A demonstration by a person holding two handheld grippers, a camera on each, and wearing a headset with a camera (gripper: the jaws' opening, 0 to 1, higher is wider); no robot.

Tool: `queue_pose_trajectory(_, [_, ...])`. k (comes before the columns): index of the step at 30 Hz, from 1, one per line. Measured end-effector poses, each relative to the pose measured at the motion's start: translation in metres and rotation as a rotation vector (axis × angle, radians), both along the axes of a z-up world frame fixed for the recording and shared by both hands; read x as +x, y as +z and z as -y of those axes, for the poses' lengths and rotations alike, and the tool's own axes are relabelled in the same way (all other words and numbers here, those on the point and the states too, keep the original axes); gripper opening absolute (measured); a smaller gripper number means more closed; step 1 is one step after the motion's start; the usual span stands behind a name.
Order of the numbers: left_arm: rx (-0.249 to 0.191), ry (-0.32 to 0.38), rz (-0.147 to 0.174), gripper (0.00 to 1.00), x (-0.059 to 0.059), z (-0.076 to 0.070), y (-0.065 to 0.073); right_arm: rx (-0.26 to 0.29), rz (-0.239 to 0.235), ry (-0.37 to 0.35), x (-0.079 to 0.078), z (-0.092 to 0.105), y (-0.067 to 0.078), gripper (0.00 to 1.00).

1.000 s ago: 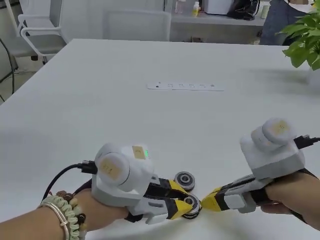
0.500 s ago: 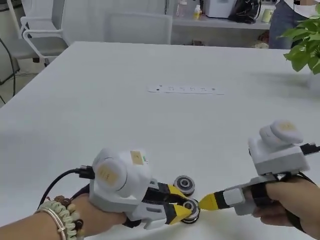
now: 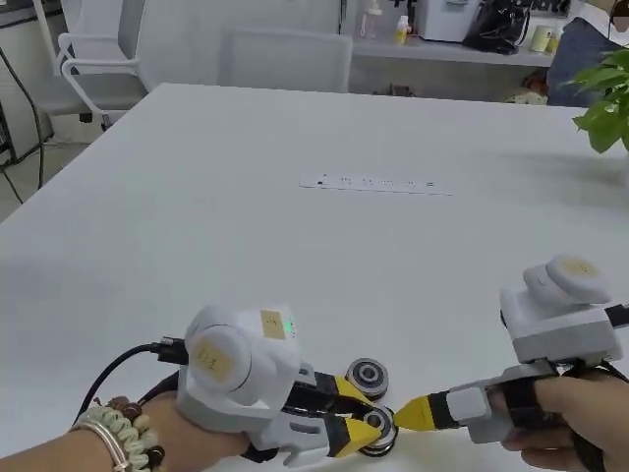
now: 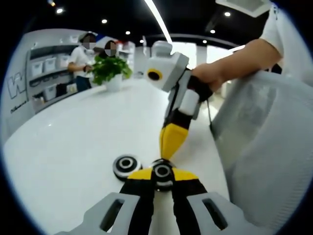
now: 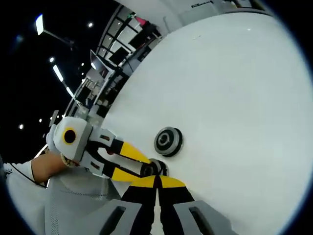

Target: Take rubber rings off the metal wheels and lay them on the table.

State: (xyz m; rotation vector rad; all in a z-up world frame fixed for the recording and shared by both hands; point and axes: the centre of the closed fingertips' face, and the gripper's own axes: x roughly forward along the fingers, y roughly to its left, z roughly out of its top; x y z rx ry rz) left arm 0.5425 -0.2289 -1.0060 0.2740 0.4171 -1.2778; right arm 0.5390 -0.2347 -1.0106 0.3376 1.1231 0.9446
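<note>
Left tongs (image 3: 371, 413): still clamping wheel (image 3: 381, 425).
Right tongs (image 3: 401, 418): staying pressed together, tip touching that wheel.
Second wheel (image 3: 367, 374): lying unmoved on tabletop (image 3: 295, 246).

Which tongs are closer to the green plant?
Right. The right tongs sit on the same side as the plant; the left tongs are farther over, holding a wheel.

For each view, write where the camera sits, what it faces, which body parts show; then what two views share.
Head view: on the headset, facing down at the table; left gripper, right gripper, wrist show.
Left gripper view: on that gripper, facing the held wheel and right gripper; a forearm shows.
Right gripper view: on that gripper, facing the left gripper; left hand shows.
Both gripper views share the loose wheel.
</note>
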Motion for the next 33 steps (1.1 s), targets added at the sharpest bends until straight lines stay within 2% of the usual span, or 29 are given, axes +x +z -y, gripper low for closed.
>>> queue_pose_trajectory(5, [0.003,-0.007,0.003,0.14,0.0,0.0,0.0,0.007,-0.002,0.005,0.002,0.0,0.001,0.0])
queue_pose_trajectory(21, [0.02,-0.013,0.024,0.13,0.0,0.0,0.0,0.024,0.034,0.035,0.003,-0.006,0.002,0.0])
queue_pose_trajectory(23, [0.02,-0.015,0.024,0.13,0.0,0.0,0.0,0.095,0.042,0.022,0.005,-0.016,0.012,0.0])
queue_pose_trajectory(24, [0.02,-0.014,0.027,0.13,0.0,0.001,0.0,0.2,0.011,0.089,-0.007,-0.027,0.028,0.0])
queue_pose_trajectory(25, [0.022,-0.011,0.029,0.13,0.0,0.002,0.0,0.283,-0.03,0.068,-0.009,-0.039,0.042,0.0])
queue_pose_trajectory(26, [0.025,-0.009,0.032,0.13,0.0,0.002,0.0,0.127,0.017,0.059,-0.004,-0.028,0.023,0.0])
queue_pose_trajectory(27, [0.025,-0.008,0.031,0.13,0.0,0.002,0.0,0.07,0.139,0.113,-0.001,-0.029,0.016,0.0])
queue_pose_trajectory(28, [0.025,-0.008,0.031,0.13,0.0,0.002,0.0,0.102,0.096,0.105,-0.005,-0.032,0.02,0.0])
queue_pose_trajectory(29, [0.021,-0.007,0.029,0.13,0.0,0.002,0.0,0.098,0.08,0.098,-0.003,-0.028,0.019,0.0])
queue_pose_trajectory(31, [0.022,-0.008,0.03,0.13,0.0,0.002,-0.001,0.109,0.056,0.058,0.001,-0.023,0.018,0.0])
queue_pose_trajectory(33, [0.023,-0.006,0.031,0.13,0.0,0.002,-0.001,0.092,0.059,0.054,0.002,-0.019,0.016,0.0])
